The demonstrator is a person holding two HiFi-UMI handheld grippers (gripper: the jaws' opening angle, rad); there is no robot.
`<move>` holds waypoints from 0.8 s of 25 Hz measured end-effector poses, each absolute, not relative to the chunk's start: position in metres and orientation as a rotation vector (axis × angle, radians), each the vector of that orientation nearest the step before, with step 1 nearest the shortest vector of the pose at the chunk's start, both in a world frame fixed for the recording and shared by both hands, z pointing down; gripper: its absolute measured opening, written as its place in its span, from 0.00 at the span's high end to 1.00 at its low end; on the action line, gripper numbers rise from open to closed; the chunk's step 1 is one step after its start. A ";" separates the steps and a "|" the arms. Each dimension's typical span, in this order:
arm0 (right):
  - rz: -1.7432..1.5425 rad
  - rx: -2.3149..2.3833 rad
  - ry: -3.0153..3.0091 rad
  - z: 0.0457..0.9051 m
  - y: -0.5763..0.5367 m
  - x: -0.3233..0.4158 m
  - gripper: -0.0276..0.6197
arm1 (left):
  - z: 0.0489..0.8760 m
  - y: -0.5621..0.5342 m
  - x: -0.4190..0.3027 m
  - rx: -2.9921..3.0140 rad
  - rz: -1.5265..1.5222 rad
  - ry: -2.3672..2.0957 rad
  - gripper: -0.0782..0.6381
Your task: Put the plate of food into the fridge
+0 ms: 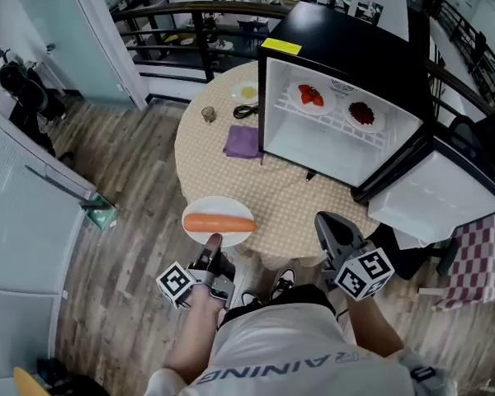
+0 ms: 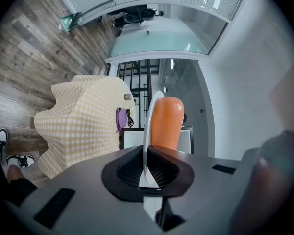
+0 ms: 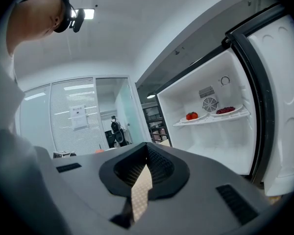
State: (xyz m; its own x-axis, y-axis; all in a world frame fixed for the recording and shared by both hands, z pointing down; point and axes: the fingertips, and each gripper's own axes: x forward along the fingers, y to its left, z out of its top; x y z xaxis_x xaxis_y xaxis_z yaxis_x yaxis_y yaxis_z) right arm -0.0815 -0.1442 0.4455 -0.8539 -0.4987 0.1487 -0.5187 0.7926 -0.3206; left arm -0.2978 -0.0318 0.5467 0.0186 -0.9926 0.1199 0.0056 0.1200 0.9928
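A white plate (image 1: 196, 212) bearing a long orange carrot (image 1: 219, 223) hangs at the near edge of the round table (image 1: 289, 196). My left gripper (image 1: 212, 242) is shut on its near rim. In the left gripper view the plate (image 2: 148, 126) stands edge-on between the pads, the carrot (image 2: 165, 124) to its right. My right gripper (image 1: 328, 223) hovers at the table's near right edge, shut and empty; in its own view the right gripper (image 3: 147, 151) faces the open black fridge (image 1: 346, 48). The fridge's white inside (image 3: 210, 141) is bare below the shelf.
The fridge door (image 1: 437, 192) swings out to the right. Its shelf holds a plate of red food (image 1: 311, 97) and a plate of dark red food (image 1: 362, 114). Left of the fridge lie a purple cloth (image 1: 242, 142), a black cable (image 1: 246, 110) and a small jar (image 1: 209, 115).
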 end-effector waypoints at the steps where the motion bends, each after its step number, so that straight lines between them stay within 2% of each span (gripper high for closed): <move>1: 0.553 0.852 -2.916 0.448 -0.152 -0.076 0.93 | 0.546 -0.042 -0.293 1.136 -1.093 -1.236 0.86; 10: 0.480 0.933 -2.907 0.462 -0.210 -0.051 0.93 | 0.552 -0.126 -0.244 1.196 -0.930 -1.187 0.86; 20: 0.502 1.032 -2.794 0.481 -0.225 -0.028 0.93 | 0.587 -0.201 -0.209 1.220 -0.796 -1.100 0.86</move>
